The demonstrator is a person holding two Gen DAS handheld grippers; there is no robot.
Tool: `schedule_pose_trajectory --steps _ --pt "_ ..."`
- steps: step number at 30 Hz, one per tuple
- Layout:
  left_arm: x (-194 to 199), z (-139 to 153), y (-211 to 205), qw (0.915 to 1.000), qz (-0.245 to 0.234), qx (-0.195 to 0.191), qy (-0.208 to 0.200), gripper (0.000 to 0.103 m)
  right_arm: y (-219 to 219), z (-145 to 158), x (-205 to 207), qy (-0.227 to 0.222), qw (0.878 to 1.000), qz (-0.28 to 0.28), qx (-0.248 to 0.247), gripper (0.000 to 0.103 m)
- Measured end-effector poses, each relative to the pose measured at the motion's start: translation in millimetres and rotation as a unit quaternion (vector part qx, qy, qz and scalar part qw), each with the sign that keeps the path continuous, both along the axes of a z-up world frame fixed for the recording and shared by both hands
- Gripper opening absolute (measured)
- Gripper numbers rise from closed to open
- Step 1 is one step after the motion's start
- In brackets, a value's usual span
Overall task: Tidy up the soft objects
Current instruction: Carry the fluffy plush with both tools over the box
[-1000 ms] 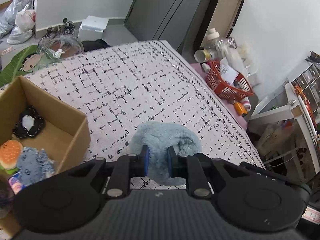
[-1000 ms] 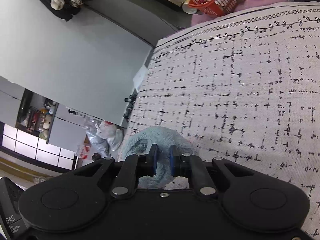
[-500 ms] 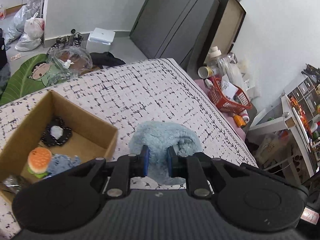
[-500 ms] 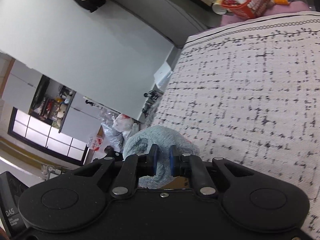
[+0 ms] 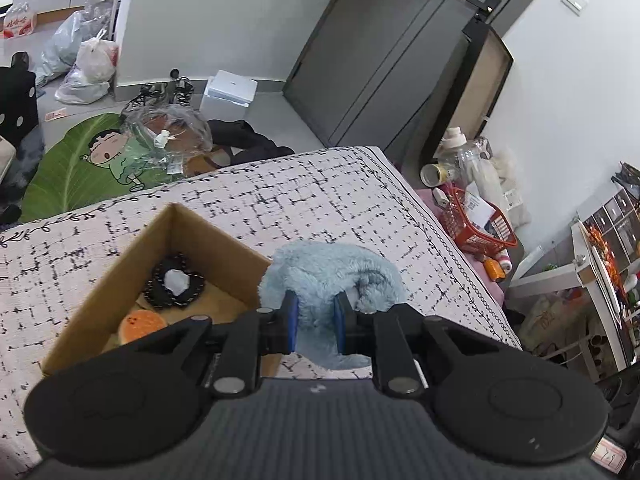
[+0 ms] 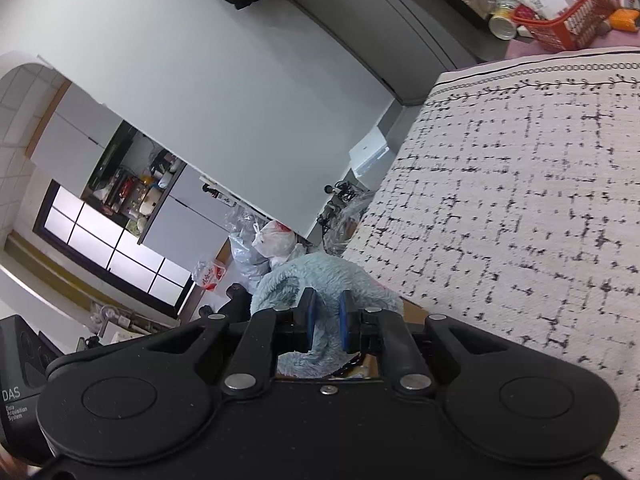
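Blue plush hangs pinched in both grippers at once: the left gripper has its blue pads closed on a fold of the fur, and the right gripper is likewise clamped on the same fuzzy bundle. In the left wrist view the plush sits just at the near right corner of the cardboard box, overlapping the rim, so the box opening lies to the left of the load. The coming move seems to turn on that: a short carry leftward to bring the plush over the open box before letting go. The left gripper looks nearer the box; how the plush's long axis runs I cannot tell, since it is bunched up.

Inside the box lie a black ring-shaped item with a white centre and an orange burger-like toy; the rest of the floor is hidden behind the gripper. The box rests on a bed with a white cover crossed by black dashes. Off the bed's far side stands a red basket among bottles.

Being soft and floppy, the plush may drape over the box wall if released too near the edge.
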State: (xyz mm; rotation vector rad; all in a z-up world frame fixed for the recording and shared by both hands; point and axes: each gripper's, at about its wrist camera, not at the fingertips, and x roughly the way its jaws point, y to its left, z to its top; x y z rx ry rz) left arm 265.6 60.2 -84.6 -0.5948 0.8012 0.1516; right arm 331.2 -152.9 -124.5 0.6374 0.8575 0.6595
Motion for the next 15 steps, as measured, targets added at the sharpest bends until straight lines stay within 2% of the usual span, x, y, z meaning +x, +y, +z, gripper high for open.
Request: schedule_pose_trajectory --steps 8,15 --pt "-6.1 -12.4 31.7 0.9998 0.012 -0.012 0.006 0.016 31.1 -0.7 -11.1 -0.024 0.999 0.016 -0.02 0.013" --pt "-8.1 -24.9 52.1 0.9994 0.014 -0.028 0.013 0.016 50.5 -9.5 -13.9 -0.023 0.999 0.015 -0.04 0.013"
